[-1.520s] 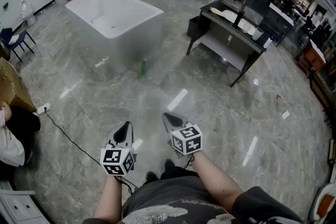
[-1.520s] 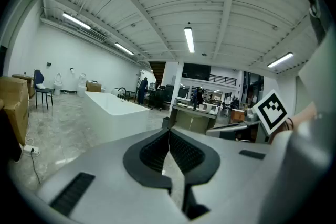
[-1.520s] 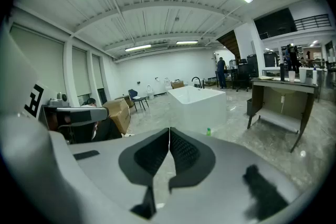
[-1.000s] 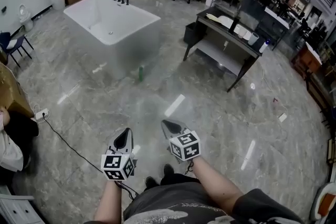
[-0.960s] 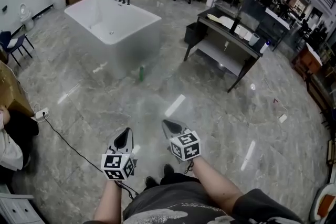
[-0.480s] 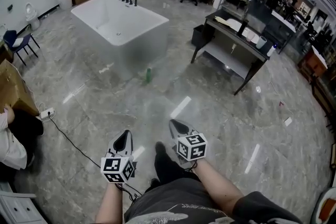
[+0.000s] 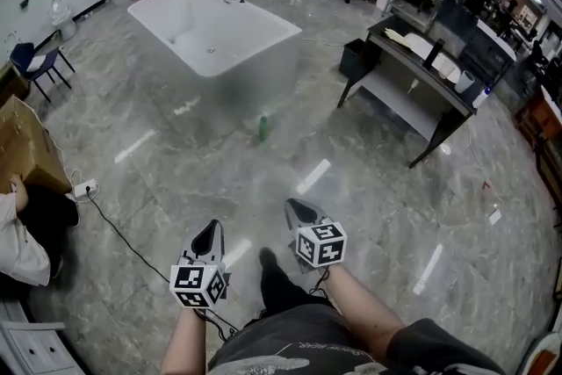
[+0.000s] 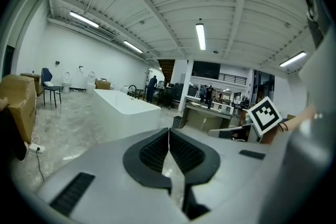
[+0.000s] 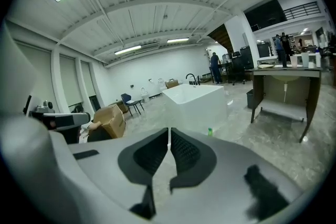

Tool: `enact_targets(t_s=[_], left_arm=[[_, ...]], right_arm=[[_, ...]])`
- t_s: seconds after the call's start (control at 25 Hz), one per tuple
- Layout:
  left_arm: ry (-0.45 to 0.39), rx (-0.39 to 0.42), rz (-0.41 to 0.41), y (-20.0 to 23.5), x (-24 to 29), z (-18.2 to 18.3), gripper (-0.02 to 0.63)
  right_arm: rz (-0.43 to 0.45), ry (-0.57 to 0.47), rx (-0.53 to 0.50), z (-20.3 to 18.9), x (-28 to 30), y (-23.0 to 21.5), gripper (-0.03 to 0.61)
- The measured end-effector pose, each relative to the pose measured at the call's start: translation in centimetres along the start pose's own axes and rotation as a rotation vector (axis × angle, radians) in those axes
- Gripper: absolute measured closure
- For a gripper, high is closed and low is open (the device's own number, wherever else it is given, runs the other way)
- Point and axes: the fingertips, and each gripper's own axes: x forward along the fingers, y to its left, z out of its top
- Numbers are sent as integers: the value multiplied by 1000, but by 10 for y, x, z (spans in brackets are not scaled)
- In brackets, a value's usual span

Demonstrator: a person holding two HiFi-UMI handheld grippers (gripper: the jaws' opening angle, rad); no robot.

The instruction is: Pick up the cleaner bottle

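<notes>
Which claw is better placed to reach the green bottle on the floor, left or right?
Probably the right. Both are shut and empty, but the right claw is nearer the bottle than the left claw, and the right gripper view shows it.

Left gripper (image 7: 209, 230), right gripper (image 7: 292, 206): jaws together.

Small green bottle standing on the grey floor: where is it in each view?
Head view: small green bottle, upper centre, on the floor just before the tub's near corner.
Left gripper view: not visible.
Right gripper view: centre, slightly right, at the tub's base.
Shared landmark: white rectangular bathtub.
</notes>
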Motion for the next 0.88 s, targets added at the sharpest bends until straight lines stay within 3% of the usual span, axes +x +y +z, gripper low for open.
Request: enact_targets(t_s=[0.6,0.88], left_arm=[[66,36,-12,43,168,64,598],[56,58,-20,60,220,91,598]], right_arm=[[-7,24,80,78,141,-102,548],[-2,28,89,99,181,-123,548]])
